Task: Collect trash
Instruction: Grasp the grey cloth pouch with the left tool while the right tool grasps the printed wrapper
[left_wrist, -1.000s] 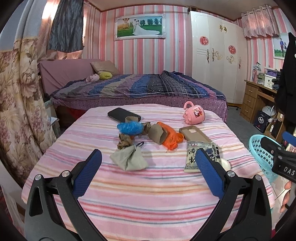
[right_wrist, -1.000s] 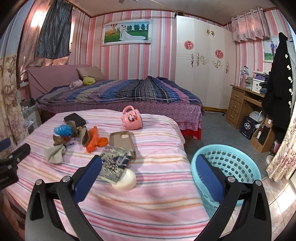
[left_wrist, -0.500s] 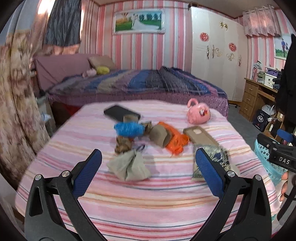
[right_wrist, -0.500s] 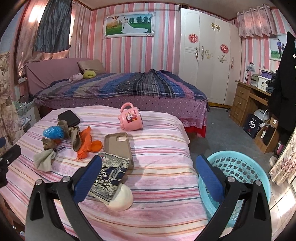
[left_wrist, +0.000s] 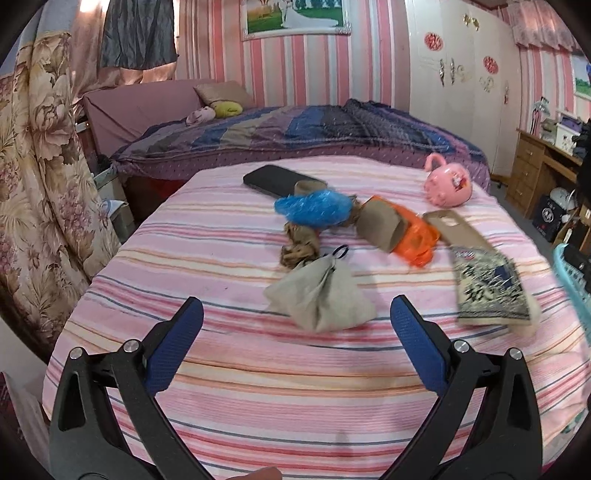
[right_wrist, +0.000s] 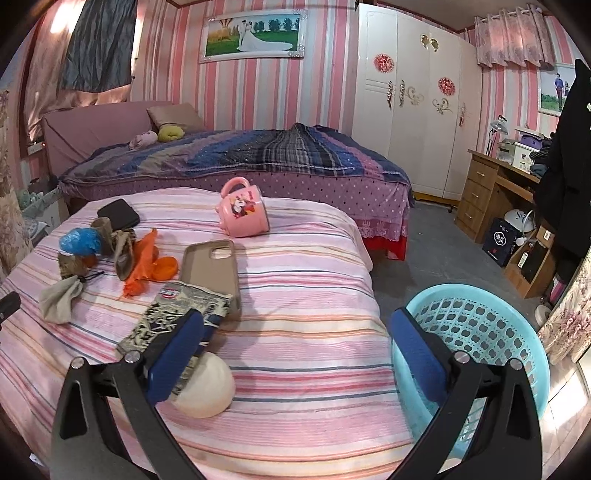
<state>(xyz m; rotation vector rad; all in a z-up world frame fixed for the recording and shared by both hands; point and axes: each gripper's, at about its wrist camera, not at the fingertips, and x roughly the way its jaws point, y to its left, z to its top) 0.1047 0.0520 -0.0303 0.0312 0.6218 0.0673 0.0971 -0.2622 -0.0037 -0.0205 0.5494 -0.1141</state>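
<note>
Both tools gape empty: the left tool (left_wrist: 295, 325) faces a crumpled beige paper wad (left_wrist: 321, 295); only the right tool (right_wrist: 295, 332) view shows the whole turquoise plastic basket (right_wrist: 491, 332).

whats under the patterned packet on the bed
A cream rounded object sticks out from under the near end of the patterned packet; its far corner overlaps the phone case. Anything else beneath is covered.

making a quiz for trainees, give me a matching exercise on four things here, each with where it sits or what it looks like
Things:
1. mug
2. basket
3. phone
4. grey cloth

Descriptions:
A. turquoise, on the floor beside the table
B. black, flat at the table's far edge
C. crumpled, nearest the left gripper
D. pink, lying on its side

Pairs: 1-D, 2-A, 3-B, 4-C
</note>
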